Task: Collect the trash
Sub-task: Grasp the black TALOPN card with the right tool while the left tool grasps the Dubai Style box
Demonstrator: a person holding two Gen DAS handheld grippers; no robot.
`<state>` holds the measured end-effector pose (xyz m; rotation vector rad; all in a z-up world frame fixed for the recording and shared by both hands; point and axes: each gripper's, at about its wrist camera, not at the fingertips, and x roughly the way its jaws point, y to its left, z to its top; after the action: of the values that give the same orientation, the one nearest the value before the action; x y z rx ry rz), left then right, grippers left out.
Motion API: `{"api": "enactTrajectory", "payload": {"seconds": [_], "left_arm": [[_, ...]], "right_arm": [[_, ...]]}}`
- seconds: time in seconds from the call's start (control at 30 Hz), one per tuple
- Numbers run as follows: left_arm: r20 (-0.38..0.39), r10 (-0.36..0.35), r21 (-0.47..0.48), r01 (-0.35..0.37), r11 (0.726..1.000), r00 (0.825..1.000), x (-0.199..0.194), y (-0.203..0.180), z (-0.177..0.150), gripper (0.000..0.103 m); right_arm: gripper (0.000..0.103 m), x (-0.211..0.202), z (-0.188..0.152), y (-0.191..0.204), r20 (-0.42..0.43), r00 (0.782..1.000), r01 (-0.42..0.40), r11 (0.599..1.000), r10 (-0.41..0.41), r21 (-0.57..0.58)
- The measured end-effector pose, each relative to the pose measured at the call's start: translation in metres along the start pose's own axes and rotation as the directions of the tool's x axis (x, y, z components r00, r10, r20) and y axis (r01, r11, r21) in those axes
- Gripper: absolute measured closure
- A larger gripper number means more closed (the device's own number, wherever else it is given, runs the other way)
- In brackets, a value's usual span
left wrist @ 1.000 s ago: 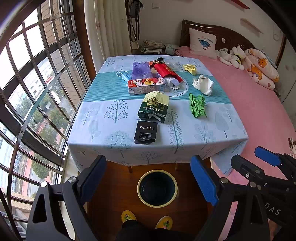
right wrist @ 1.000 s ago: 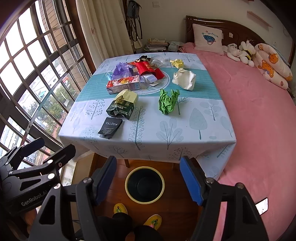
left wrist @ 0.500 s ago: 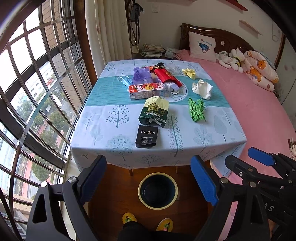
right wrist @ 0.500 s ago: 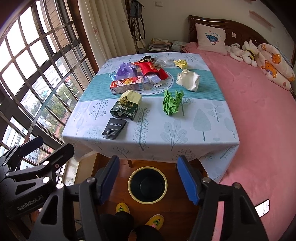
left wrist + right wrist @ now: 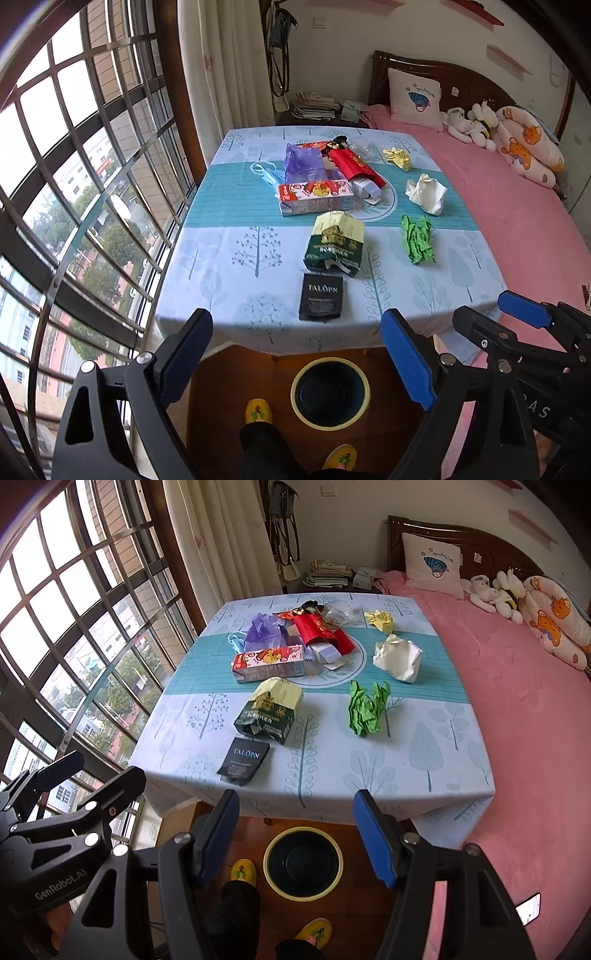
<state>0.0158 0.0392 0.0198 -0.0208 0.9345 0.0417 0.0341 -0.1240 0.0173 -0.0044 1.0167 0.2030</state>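
Trash lies on the tree-patterned tablecloth (image 5: 229,258): a black TALOPN packet (image 5: 321,295) (image 5: 245,760) near the front edge, a dark green box (image 5: 334,245) (image 5: 269,710), a red and white carton (image 5: 316,195) (image 5: 271,662), crumpled green paper (image 5: 417,240) (image 5: 365,709), crumpled white paper (image 5: 424,192) (image 5: 399,657), a red box (image 5: 351,164), a purple bag (image 5: 301,162) and yellow paper (image 5: 397,157). A yellow-rimmed dark bin (image 5: 330,393) (image 5: 303,864) stands on the floor under the front edge. My left gripper (image 5: 295,354) and right gripper (image 5: 295,834) are both open and empty, above the bin, short of the table.
A pink bed (image 5: 517,206) with pillow and soft toys runs along the table's right side. A barred window (image 5: 74,184) is on the left. The person's yellow slippers (image 5: 258,410) stand beside the bin. A phone (image 5: 528,908) lies on the bed edge.
Both grippers have moved up and forward toward the table, so the table sits lower and larger in both views. The right gripper's jaws have narrowed slightly. Nothing on the table has moved.
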Motion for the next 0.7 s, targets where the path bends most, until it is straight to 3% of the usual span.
{"api": "enactTrajectory", "payload": {"seconds": [0.2,0.3,0.7], "left_arm": [[0.005,-0.041,0.076,0.040,0.996,0.999,0.019,0.027,0.033,0.014],[-0.002,-0.068,0.098,0.067,0.993,0.998,0.033,0.043,0.050,0.023],[-0.182,-0.118,0.134,0.144,0.981,0.976,0.124,0.094,0.070,0.026]], "right_arm": [[0.039,0.020,0.027,0.023,-0.004,1.000,0.022,0.999,-0.022,0.048],[0.039,0.032,0.039,0.038,-0.009,0.999,0.035,0.997,-0.035,0.070],[0.039,0.110,0.046,0.063,-0.108,0.994,0.056,0.977,-0.035,0.205]]}}
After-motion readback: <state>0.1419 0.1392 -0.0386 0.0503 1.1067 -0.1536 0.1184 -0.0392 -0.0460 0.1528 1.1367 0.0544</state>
